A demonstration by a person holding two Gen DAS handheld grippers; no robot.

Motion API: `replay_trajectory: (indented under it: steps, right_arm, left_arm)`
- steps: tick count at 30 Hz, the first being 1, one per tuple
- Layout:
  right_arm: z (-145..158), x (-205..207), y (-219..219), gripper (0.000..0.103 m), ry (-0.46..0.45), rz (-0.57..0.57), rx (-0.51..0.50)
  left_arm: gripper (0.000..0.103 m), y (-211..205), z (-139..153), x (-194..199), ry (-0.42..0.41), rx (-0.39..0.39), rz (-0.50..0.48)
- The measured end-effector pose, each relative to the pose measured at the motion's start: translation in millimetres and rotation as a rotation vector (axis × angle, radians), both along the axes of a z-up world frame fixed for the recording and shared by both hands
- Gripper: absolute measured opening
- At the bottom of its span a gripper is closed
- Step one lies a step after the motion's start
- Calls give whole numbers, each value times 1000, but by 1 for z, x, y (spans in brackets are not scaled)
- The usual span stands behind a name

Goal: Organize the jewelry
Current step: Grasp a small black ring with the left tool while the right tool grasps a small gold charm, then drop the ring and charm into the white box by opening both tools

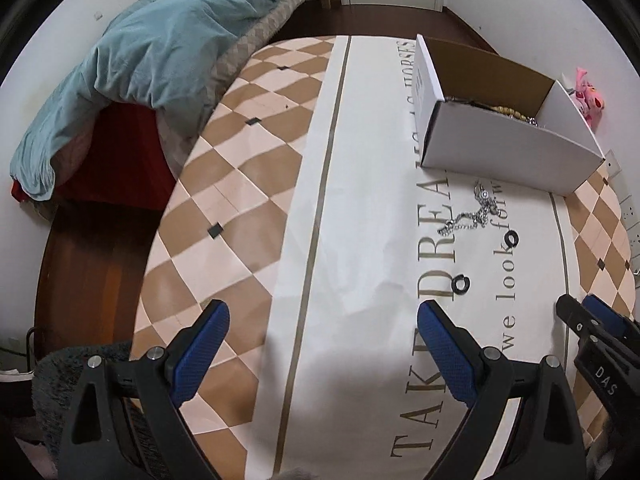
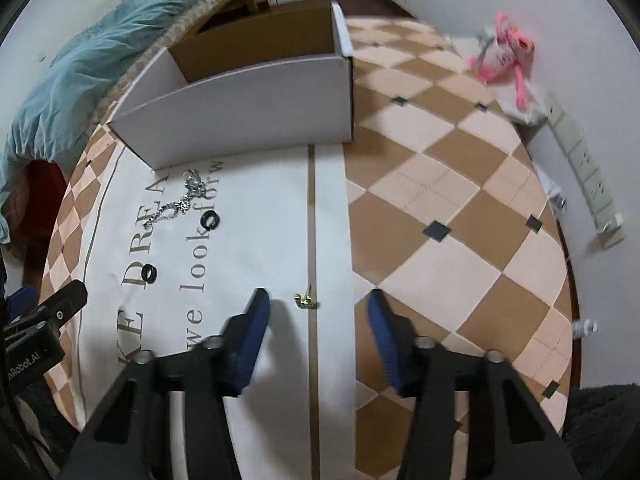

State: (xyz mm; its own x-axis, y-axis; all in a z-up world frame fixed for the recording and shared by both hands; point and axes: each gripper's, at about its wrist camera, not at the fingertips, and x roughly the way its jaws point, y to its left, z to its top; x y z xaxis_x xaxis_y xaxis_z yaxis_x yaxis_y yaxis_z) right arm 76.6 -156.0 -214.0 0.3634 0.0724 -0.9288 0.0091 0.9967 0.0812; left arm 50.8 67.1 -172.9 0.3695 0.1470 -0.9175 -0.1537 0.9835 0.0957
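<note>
So the left gripper [image 1: 323, 322] was hanging over the counter [image 1: 360, 200] with its blue pads spread wide, nothing between them, just white tablecloth. Right of that, a black ring [image 1: 460, 285] lay flat on the printed lettering, and a second black ring [image 1: 511, 237] sat further up near the silver chain [image 1: 470, 212]. The chain was a loose tangle, its long axis running diagonally from the lower left up toward the white cardboard box [image 1: 508, 148], which already had some gold beads [image 1: 510, 112] in it. Further right, the right gripper [image 2: 318, 300] stood partly open, not pinching anything, and the small gold earring [image 2: 304, 300] lay on the cloth right between its fingertips, apart from both pads. Too tiny to tell which way it pointed.
</note>
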Motion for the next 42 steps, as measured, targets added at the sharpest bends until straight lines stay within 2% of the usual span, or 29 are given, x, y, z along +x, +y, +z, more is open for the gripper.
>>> replay_trajectory:
  steps: [1, 2, 3, 9, 10, 14, 18, 20, 22, 28, 32, 38, 42]
  right_arm:
    - [-1, -2, 4, 29, -12, 5, -27]
    - [-1, -4, 6, 14, -26, 13, -38]
    - [-1, -4, 10, 9, -33, 23, -43]
    - [4, -4, 0, 9, -43, 2, 1]
    - [6, -4, -5, 9, -43, -8, 2]
    - [12, -3, -20, 9, -43, -43, 6]
    - [15, 0, -32, 9, -42, -71, 9]
    - [16, 1, -36, 9, -43, -79, 5]
    - [16, 1, -39, 9, -45, -88, 5]
    - [21, 2, -41, 9, -54, -92, 8]
    - [32, 1, -43, 9, -76, -94, 22]
    - [78, 16, -51, 9, -146, -93, 110]
    - [106, 58, -53, 9, -168, -56, 192]
  left_arm:
    - [96, -1, -1, 0, 1, -2, -2]
    - [96, -3, -3, 0, 2, -6, -6]
    - [96, -5, -4, 1, 3, -13, -11]
    - [95, -28, -12, 10, 7, -98, -62]
    - [92, -33, -14, 11, 9, -111, -74]
    - [61, -56, -21, 16, 22, -116, -131]
    - [40, -68, -20, 16, 6, -108, -167]
    - [19, -71, -18, 16, -1, -110, -183]
    - [11, -73, -18, 17, -3, -112, -199]
    - [10, -76, -16, 13, -16, -116, -216]
    - [10, -77, -4, 12, -41, -122, -232]
    - [10, -80, 48, 22, -120, -184, -267]
    - [10, -71, 77, 63, -116, -287, -279]
